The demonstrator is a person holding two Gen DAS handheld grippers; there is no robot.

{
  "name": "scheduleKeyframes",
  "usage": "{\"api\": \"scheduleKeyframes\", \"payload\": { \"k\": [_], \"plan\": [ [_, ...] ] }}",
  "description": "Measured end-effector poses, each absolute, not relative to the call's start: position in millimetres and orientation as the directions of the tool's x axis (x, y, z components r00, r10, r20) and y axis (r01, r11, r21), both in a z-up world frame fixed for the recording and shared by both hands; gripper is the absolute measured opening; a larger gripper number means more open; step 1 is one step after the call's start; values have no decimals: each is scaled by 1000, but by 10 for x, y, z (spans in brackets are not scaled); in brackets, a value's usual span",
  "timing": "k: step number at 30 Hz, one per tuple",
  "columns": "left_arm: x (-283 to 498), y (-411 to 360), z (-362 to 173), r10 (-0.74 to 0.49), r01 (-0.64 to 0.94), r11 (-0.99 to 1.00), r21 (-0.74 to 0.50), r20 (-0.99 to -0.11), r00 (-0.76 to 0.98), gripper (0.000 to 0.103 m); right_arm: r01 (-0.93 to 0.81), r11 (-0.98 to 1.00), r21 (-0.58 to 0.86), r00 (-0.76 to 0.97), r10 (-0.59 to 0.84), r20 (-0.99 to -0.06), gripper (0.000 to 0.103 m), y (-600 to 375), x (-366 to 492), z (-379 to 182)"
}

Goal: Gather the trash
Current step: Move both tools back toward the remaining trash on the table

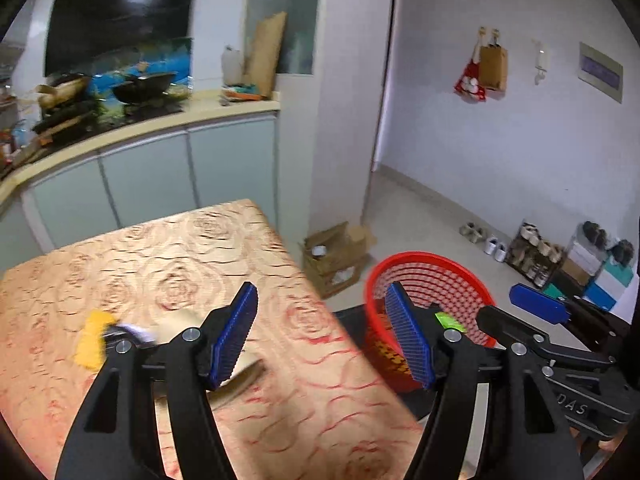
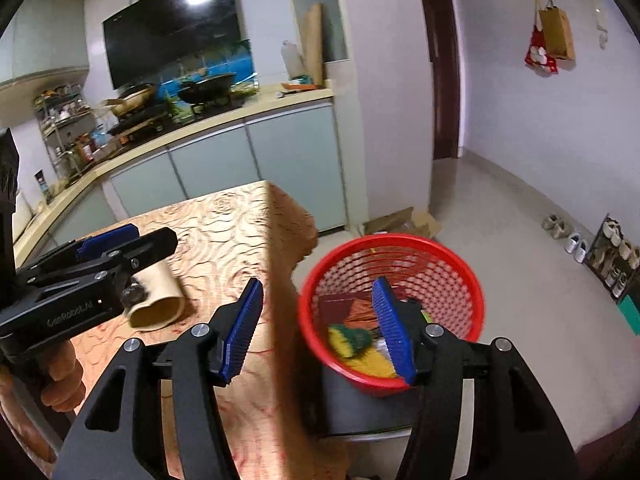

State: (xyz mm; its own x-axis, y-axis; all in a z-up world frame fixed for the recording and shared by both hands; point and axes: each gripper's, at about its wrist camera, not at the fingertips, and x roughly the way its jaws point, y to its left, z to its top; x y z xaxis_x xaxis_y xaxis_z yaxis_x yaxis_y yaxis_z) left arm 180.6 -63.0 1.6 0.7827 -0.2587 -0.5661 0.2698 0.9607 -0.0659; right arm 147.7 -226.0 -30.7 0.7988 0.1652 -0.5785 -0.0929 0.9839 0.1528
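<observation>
A red mesh trash basket (image 2: 452, 280) stands off the table's right edge on a dark seat; it also shows in the left wrist view (image 1: 432, 276). Inside lie a yellow-green sponge (image 2: 348, 340), a dark red wrapper (image 2: 340, 306) and other scraps. On the rose-patterned tablecloth (image 1: 180, 264) lie a beige paper cup (image 2: 158, 300) on its side, a yellow piece (image 1: 94, 338) and a small purple item (image 1: 132, 334). My left gripper (image 1: 324, 336) is open and empty above the table's right edge. My right gripper (image 2: 320, 328) is open and empty, its right finger over the basket.
A kitchen counter (image 2: 224, 120) with woks and a stove runs behind the table. A cardboard box (image 1: 336, 256) sits on the floor by the pillar. Shoes and a shoe rack (image 1: 536, 252) line the right wall. Bags (image 1: 484, 68) hang on the wall.
</observation>
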Motion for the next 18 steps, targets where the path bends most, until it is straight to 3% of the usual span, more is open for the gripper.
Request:
{"api": "scheduleKeyframes", "payload": {
  "k": [7,18],
  "plan": [
    [1591,-253,87,-146,161,987,-20,-543,827,66,-153,978,145,788,209,-579,56,-1951,1398,-274],
    [1434,226,54,-70,69,997,-23,-547,834,68,-218,967,130,763,252,-595,58,-1563,1345,-269]
  ]
}}
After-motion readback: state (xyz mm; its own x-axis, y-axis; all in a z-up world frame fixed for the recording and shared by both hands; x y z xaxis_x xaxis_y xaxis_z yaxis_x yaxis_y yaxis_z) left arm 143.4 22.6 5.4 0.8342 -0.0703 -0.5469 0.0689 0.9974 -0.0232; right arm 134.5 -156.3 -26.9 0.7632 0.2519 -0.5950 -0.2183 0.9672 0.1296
